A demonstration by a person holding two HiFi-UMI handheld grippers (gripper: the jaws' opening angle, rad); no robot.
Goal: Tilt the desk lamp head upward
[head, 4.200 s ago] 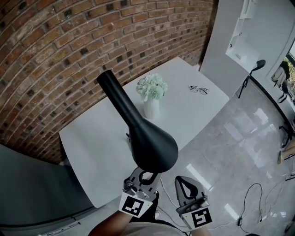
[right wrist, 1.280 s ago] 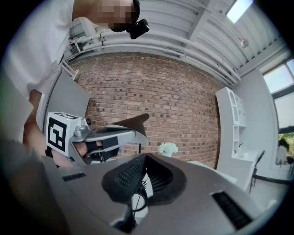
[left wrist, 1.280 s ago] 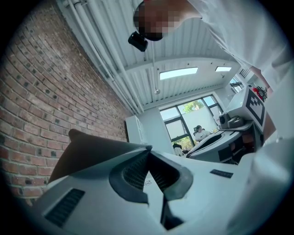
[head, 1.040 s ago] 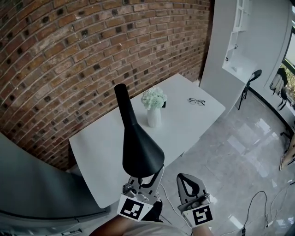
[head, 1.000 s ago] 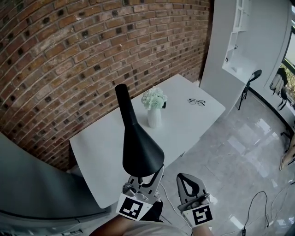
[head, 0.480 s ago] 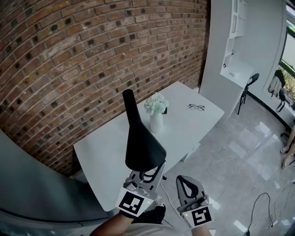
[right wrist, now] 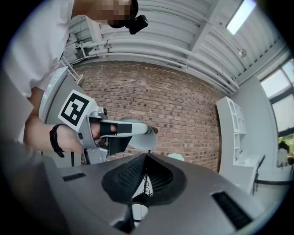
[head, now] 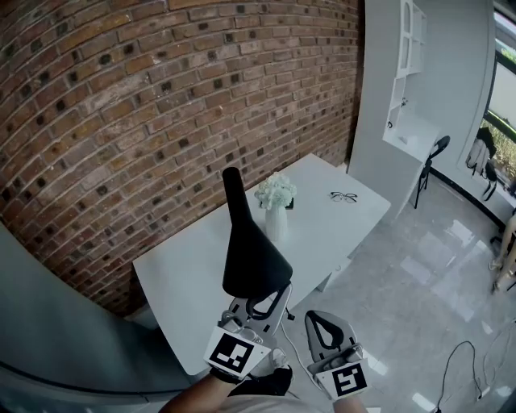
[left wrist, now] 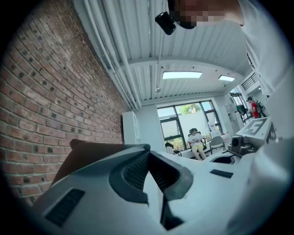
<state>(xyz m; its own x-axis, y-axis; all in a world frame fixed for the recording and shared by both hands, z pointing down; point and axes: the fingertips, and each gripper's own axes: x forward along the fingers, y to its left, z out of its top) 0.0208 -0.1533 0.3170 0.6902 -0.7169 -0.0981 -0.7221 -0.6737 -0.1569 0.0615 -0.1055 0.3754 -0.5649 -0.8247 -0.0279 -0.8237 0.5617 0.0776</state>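
Head view: the lamp head (head: 251,254) rises just beyond the left gripper (head: 270,292), jaws closed and empty; the right gripper (head: 320,319), also closed, sits farther off.

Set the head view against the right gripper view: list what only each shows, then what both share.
Head view only: the glasses, the floor and the marker cube on the right tool. Right gripper view only: the ceiling, its pipes and a light strip. Both: the left tool at the lamp head rim, the flowers, the brick wall and the white shelf.
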